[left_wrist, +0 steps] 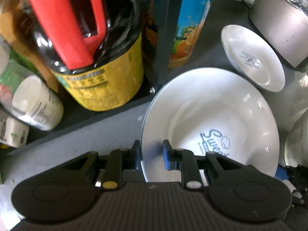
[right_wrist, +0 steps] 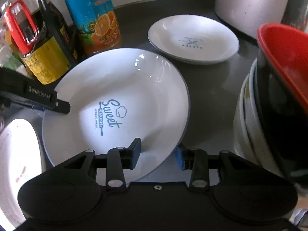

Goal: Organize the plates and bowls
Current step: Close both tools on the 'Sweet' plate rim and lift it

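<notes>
A large white plate [left_wrist: 211, 105] printed "Sweet" is tilted above the dark counter, in front of the bottles. My left gripper [left_wrist: 152, 152] is shut on its near-left rim, one pad inside the plate and one outside. The right wrist view shows the same plate [right_wrist: 125, 80], with a left gripper finger [right_wrist: 61, 105] clamped on its left edge. My right gripper [right_wrist: 156, 154] straddles the near-right rim. One finger lies over the plate's inside and the blue pad sits under the outer edge, with a gap showing. A smaller white plate [right_wrist: 192, 38] lies flat behind.
A stack of white bowls [right_wrist: 248, 125] stands at the right with a red and black bowl [right_wrist: 284, 67] on top. Another white plate [right_wrist: 17, 163] sits at lower left. A red-handled sauce bottle [right_wrist: 21, 25], a juice bottle [right_wrist: 96, 19] and a metal pot [right_wrist: 250, 5] line the back.
</notes>
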A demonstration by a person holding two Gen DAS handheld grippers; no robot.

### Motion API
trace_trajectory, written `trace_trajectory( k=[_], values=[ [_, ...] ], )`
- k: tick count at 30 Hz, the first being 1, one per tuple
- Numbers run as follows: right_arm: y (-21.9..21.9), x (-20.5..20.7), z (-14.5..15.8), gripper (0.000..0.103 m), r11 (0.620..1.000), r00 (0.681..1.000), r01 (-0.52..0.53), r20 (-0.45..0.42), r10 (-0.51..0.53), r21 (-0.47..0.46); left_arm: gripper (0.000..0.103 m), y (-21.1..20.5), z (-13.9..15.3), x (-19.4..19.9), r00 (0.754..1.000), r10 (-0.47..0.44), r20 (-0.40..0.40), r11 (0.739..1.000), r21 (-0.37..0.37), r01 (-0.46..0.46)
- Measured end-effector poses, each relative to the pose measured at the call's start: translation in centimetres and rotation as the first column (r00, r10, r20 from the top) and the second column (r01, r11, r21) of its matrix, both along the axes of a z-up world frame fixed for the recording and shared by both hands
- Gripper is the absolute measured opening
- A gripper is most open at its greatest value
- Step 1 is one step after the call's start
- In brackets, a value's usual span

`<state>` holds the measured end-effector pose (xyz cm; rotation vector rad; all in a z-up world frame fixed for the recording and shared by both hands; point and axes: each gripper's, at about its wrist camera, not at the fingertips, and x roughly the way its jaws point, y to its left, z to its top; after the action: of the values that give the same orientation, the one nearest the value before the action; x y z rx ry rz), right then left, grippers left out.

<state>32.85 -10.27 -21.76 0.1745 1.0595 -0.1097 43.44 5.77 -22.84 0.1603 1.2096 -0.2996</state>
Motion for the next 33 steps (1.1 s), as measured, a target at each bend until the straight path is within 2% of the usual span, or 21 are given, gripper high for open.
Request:
trace_trajectory(
  k=[5, 9, 14, 20, 33],
  values=[
    [-0.1, 0.3, -0.1, 0.039, 1.000, 1.000, -0.005, 0.016, 0.006, -0.021, 0.025, -0.7, -0.3, 0.1, 0.999, 0.008, 0.032, 1.000, -0.001, -0.008],
    [-0.3, 0.0, -0.1, 0.032, 0.999, 0.999, -0.014, 0.034, 0.015, -0.031, 0.024, -0.4, -0.4, -0.1, 0.999, 0.039, 0.030, 0.999, -0.015, -0.039],
    [-0.5, -0.8, 0.7, 0.027, 0.998, 0.997, -0.043, 0.068, 0.046, -0.045, 0.021, 0.3, 0.3, -0.6, 0.999, 0.023, 0.046, 0.999, -0.033, -0.021],
    [0.1, -1.3, 1.7, 0.026, 0.994, 0.989, -0.085, 0.113, 0.093, -0.075, 0.019, 1.6, 1.4, -0.6, 0.997, 0.054, 0.051, 0.998, -0.048, -0.051],
    [-0.4, -3.5, 2.2, 0.023, 0.996, 0.985, -0.074, 0.152, 0.080, -0.045, 0.015, 2.7, 2.7, -2.0, 0.997, 0.042, 0.062, 0.993, -0.110, -0.035]
  ],
)
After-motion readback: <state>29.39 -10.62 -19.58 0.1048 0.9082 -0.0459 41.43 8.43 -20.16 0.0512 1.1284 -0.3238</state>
